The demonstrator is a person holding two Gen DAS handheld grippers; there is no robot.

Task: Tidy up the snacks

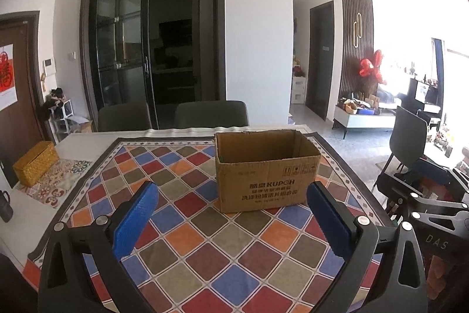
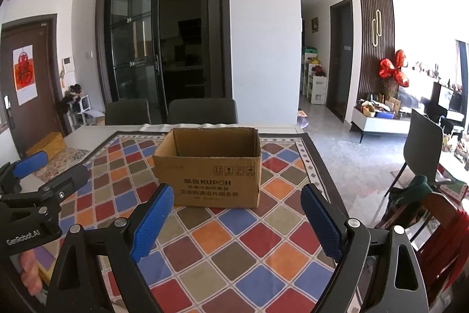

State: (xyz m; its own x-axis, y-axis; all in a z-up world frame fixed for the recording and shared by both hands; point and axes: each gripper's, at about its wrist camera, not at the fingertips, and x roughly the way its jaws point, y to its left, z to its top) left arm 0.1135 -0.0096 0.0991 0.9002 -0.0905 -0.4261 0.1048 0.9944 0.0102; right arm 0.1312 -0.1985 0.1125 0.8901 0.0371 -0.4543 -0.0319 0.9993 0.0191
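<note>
Snacks weren't visible anywhere, the open KUPOH cardboard box [image 1: 265, 172] sat mid-table on the checkered tablecloth [image 1: 187, 239], both left gripper [image 1: 231, 220] and right gripper [image 2: 236, 220] hovered spread wide, gripping nothing, so either pre-loading or already packed, box contents hidden.

Cardboard box [image 1: 265, 170] sits on the tablecloth [image 1: 187, 231], toward the far middle of the bench [image 1: 17, 228]. Both tools hang before it, left tool [image 1: 231, 220] and right tool [image 2: 237, 220] side by side. Woven basket [image 1: 35, 163] at bench's left edge. Two chairs [image 1: 211, 113] behind the bench; another chair [image 1: 409, 134] right of it.
</note>
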